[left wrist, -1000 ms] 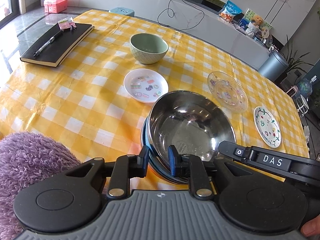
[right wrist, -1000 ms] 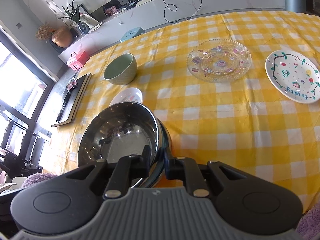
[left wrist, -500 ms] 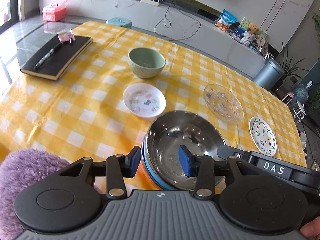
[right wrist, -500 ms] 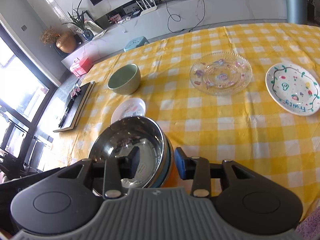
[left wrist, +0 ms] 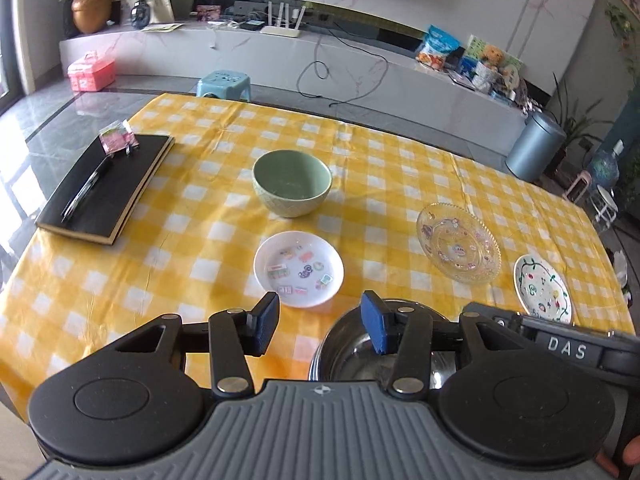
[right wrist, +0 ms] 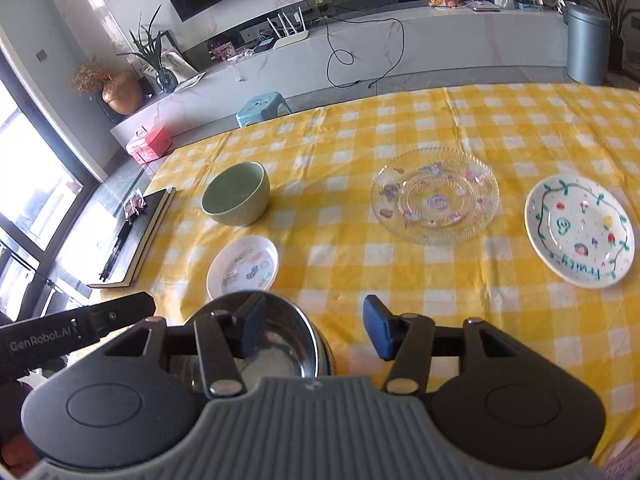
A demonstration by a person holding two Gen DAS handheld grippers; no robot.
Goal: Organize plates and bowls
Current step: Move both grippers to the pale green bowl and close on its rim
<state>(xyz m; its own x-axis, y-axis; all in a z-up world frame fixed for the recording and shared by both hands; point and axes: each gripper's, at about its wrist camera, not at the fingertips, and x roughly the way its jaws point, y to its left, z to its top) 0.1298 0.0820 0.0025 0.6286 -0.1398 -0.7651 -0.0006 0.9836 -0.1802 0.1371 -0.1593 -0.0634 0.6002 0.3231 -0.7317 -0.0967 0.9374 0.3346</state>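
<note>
Right now I see both grippers hanging over the near edge of the counter [left wrist: 168,280], which wears a yellow-and-white checked cloth. The left gripper [left wrist: 318,328] has its jaws spreading apart, with nothing between the blue pads; the steel bowl [left wrist: 352,356] sits low in the frame, its rim just behind the right-hand pad and not pinched. In the right wrist view the right gripper [right wrist: 316,330] is likewise widening its jaws, released from the same steel bowl [right wrist: 280,344], whose rim runs between the two pads without either pressing on it; a blue edge shows under the steel rim, though I cannot tell what it belongs to. Toward the middle of the left wrist view stands a green bowl [left wrist: 292,182], upright and empty, and just below it a small white plate [left wrist: 299,268] with coloured stickers lies flat. To the right lie a clear glass plate [left wrist: 458,249] and, near the right edge, a white painted plate [left wrist: 542,290], the two close together but apart. At the upper left of that frame a black notebook [left wrist: 106,188] with a pen on it rests on the cloth, well apart from the dishes. The other gripper's body pokes in at lower right there.
</note>
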